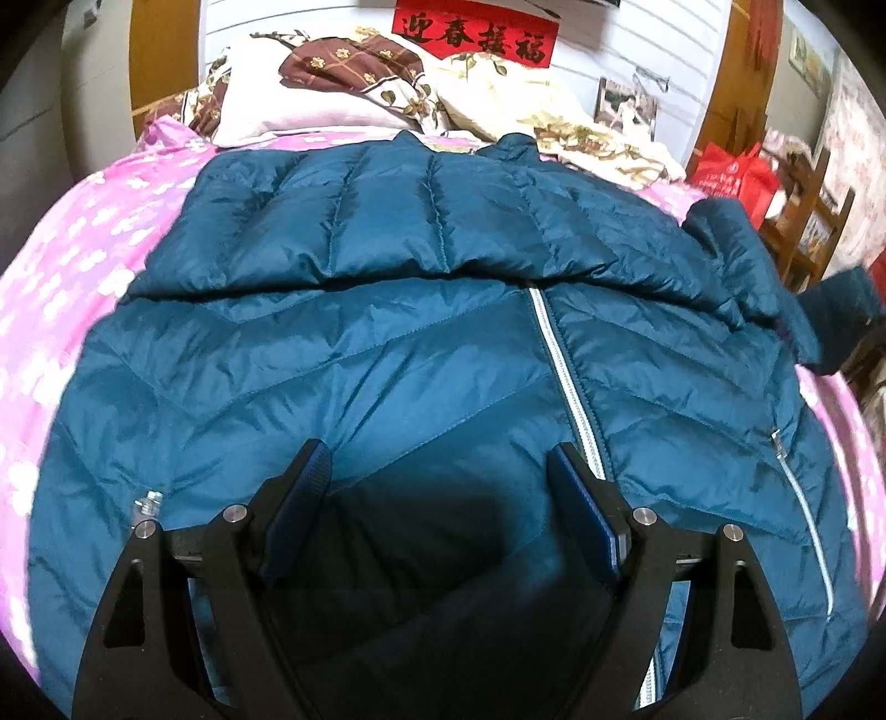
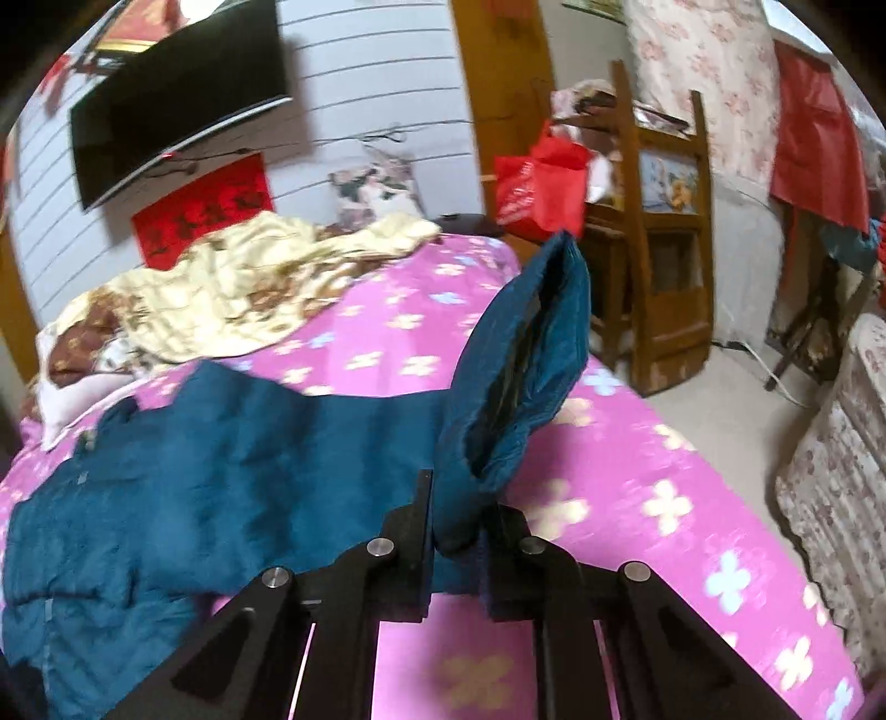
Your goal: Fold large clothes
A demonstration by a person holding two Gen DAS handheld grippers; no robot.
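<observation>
Teal quilted puffer jacket spread on pink flowered bedsheet, left gripper held wide apart above it, far sleeve cuff pinched by right gripper, lifted off the bed

Black angular gripper linkages, silver pivot pins, blue ribbed pads.

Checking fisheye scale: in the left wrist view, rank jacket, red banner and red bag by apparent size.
1. jacket, by far.
2. red banner and red bag: similar; both far and distorted near the rim, so unranked.
</observation>
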